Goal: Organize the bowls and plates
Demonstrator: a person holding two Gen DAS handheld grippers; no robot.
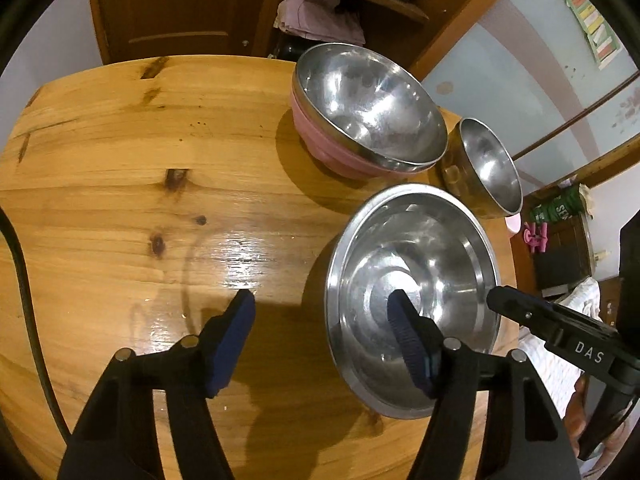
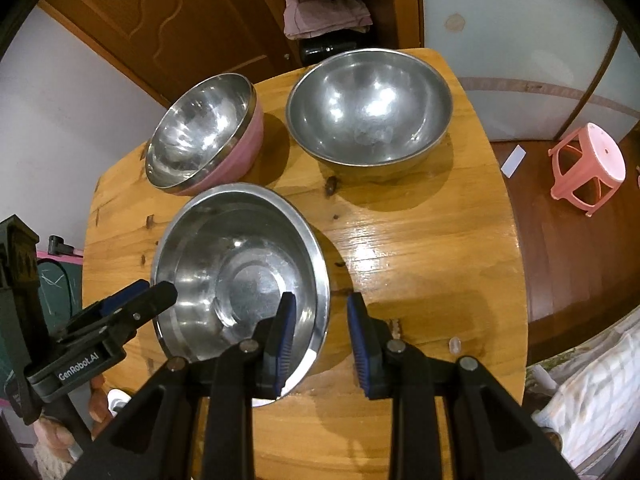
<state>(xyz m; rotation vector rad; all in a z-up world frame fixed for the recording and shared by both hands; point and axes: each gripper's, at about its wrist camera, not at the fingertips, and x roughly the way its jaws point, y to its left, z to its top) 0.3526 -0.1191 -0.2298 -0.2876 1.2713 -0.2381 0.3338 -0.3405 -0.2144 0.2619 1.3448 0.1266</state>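
Steel bowl (image 2: pixel 240 272) rim between open right gripper (image 2: pixel 320 344) jaws; left gripper (image 1: pixel 324 344) open, marked "GenRobot.AI".

Our left gripper (image 1: pixel 322 306) fills the lower middle of its view, jaws spread wide; our right gripper (image 2: pixel 322 316) sits at lower centre of its own, jaws parted more narrowly; both point forward and down.

Pink-sided bowl (image 2: pixel 248 140); silver bowls (image 2: pixel 370 108); blue tool pads (image 2: pixel 286 344).
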